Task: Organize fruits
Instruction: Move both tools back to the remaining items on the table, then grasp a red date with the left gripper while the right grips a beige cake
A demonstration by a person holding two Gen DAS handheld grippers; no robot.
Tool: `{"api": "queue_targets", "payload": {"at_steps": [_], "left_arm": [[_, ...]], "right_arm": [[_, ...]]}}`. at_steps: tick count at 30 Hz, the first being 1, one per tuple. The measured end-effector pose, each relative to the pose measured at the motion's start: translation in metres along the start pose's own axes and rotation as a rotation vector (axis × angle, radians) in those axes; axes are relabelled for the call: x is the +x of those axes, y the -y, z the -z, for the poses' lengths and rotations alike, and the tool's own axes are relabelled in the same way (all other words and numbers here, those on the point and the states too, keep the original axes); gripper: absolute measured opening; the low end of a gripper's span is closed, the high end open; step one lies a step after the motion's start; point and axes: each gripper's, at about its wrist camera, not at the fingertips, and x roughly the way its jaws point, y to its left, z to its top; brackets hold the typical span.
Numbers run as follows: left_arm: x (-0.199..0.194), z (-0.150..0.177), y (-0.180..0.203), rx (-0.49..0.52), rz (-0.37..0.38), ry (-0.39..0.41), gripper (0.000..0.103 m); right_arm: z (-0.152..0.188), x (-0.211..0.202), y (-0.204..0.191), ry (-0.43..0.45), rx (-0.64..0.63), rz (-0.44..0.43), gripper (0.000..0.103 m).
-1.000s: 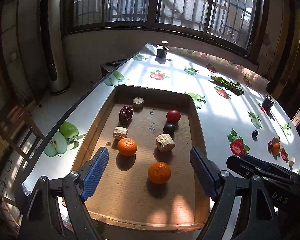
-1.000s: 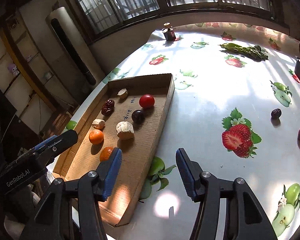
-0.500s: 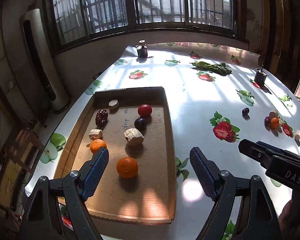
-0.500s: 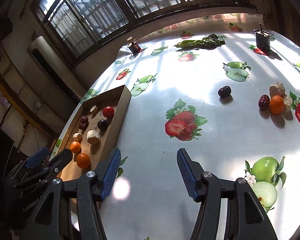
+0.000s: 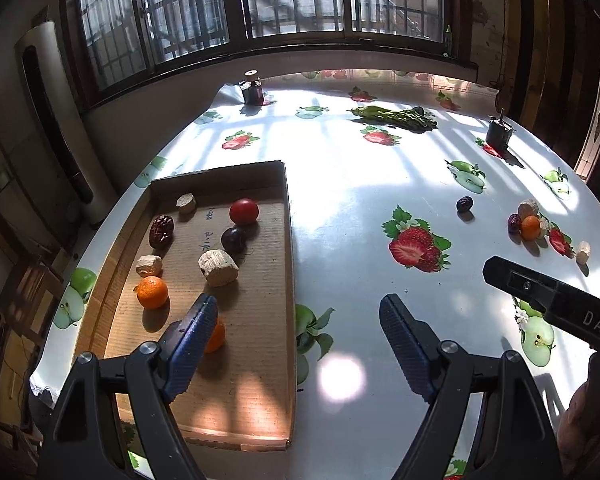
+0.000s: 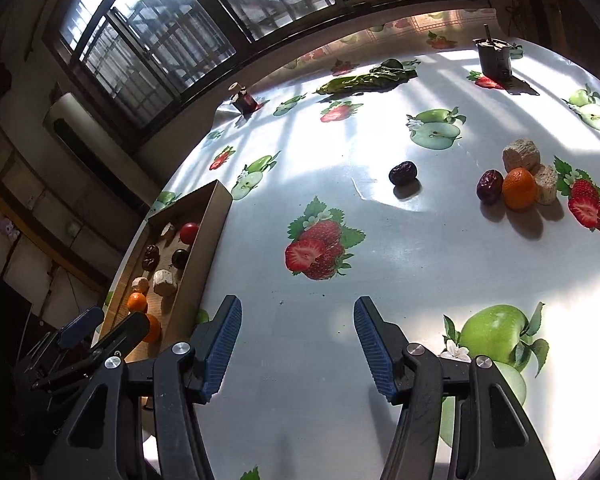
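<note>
A shallow cardboard tray [image 5: 260, 360] lies at the table's left, also in the right wrist view [image 6: 216, 208]. In it are two oranges [image 5: 152, 292], a red tomato [image 5: 244, 211], a dark plum [image 5: 233, 239], a red date [image 5: 161, 231] and pale chunks [image 5: 217, 267]. On the cloth to the right lie a dark date [image 6: 403, 173], a red date [image 6: 489, 186], an orange [image 6: 519, 189] and pale chunks [image 6: 521, 154]. My left gripper [image 5: 296, 316] is open and empty above the tray's right edge. My right gripper [image 6: 298, 320] is open and empty above the bare cloth.
The table [image 6: 380, 264] has a white cloth printed with strawberries and apples. Green vegetables [image 6: 364, 79], a small dark jar [image 6: 244, 100] and a dark container [image 6: 494, 58] stand at the far side. The left table edge drops off beside the tray.
Both grippers have swung right, away from the tray toward the loose fruit. The right gripper now looks over the open cloth. Both stayed open and empty.
</note>
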Motion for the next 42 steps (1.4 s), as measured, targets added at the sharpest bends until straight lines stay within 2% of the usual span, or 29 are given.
{"api": "queue_targets", "payload": {"at_steps": [4, 7, 10, 14, 20, 28, 34, 35, 37, 38, 42], "left_arm": [[0.004, 0.001, -0.001, -0.036, 0.068, -0.015, 0.083], [0.009, 0.003, -0.001, -0.06, 0.1, -0.028, 0.083], [0.017, 0.005, 0.003, -0.066, 0.125, -0.051, 0.083], [0.02, 0.007, 0.012, -0.057, 0.159, -0.07, 0.083], [0.02, 0.007, 0.017, -0.052, 0.168, -0.079, 0.083], [0.031, 0.005, 0.036, -0.033, 0.202, -0.123, 0.083], [0.038, -0.003, 0.054, 0.002, 0.203, -0.133, 0.083], [0.041, -0.006, 0.058, 0.004, 0.21, -0.14, 0.083], [0.046, -0.012, 0.068, 0.008, 0.23, -0.154, 0.083], [0.049, -0.015, 0.074, 0.012, 0.242, -0.159, 0.083], [0.057, -0.027, 0.106, 0.041, 0.292, -0.164, 0.083]], "right_arm": [[-0.013, -0.027, 0.028, 0.074, 0.025, 0.065, 0.063], [-0.031, -0.049, 0.063, 0.108, 0.048, 0.175, 0.063], [-0.05, -0.065, 0.099, 0.125, 0.093, 0.304, 0.063], [-0.075, -0.065, 0.138, 0.125, 0.139, 0.379, 0.063], [-0.082, -0.034, 0.14, 0.079, 0.117, 0.316, 0.062], [-0.105, 0.006, 0.134, 0.073, 0.041, 0.335, 0.062], [-0.105, 0.029, 0.132, 0.046, -0.044, 0.357, 0.062], [-0.104, 0.03, 0.133, 0.044, -0.049, 0.357, 0.061], [-0.103, 0.03, 0.136, 0.033, -0.044, 0.352, 0.042], [-0.103, 0.029, 0.138, 0.034, -0.035, 0.338, 0.039], [-0.104, 0.017, 0.148, 0.046, 0.019, 0.292, 0.038]]}}
